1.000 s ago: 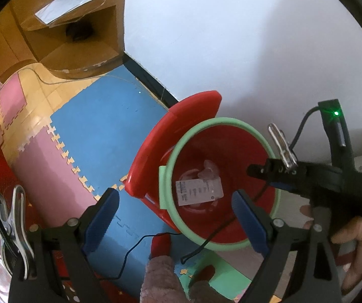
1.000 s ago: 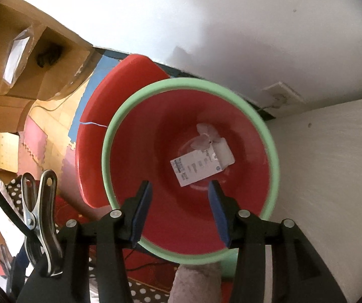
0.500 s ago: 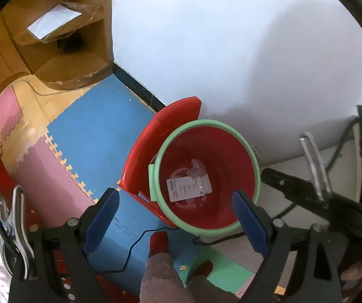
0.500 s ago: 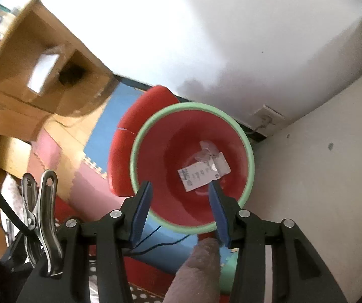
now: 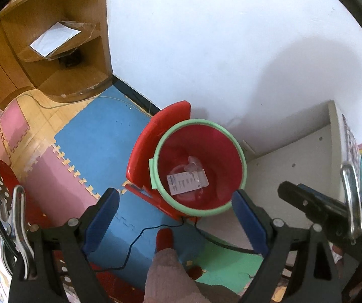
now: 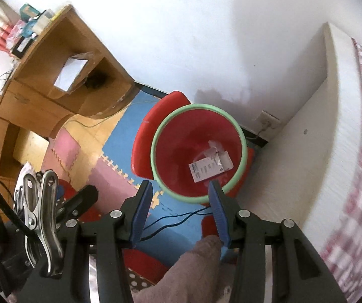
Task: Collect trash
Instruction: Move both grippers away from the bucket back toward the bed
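step: looks like the drop-off part is done. Both tongs hang over the round red plastic trash bin with the pale green rim (image 5: 198, 166), and there's already stuff sitting at the bottom of it

left tong: the left gripper (image 5: 178, 217) has its blue pads spread wide, nothing between them, just floor and bin showing through the gap

right tong: the right gripper (image 6: 179, 209) is about half open, and it's empty too. The fuzzy thing near its right pad is just the person's slipper on the floor, not something it's holding

trash: a white printed paper label (image 6: 210, 167) lying flat on the bin floor, with a crumpled bit of clear plastic wrap (image 6: 215, 149) touching its far edge. Light, flimsy stuff, so my guess is it'll stay put down there

bin spot: on the blue foam puzzle mat (image 5: 97, 136), tucked into the corner between the white wall and the white cabinet side (image 5: 294, 166), its red flip lid (image 5: 160, 136) standing open behind it

next: I'd say turn away from the bin and hunt for more litter. No loose trash shows on the mats in either view, so it needs a look elsewhere

watch out: a thin black cable (image 6: 178, 218) runs across the mat just in front of the bin, could snag
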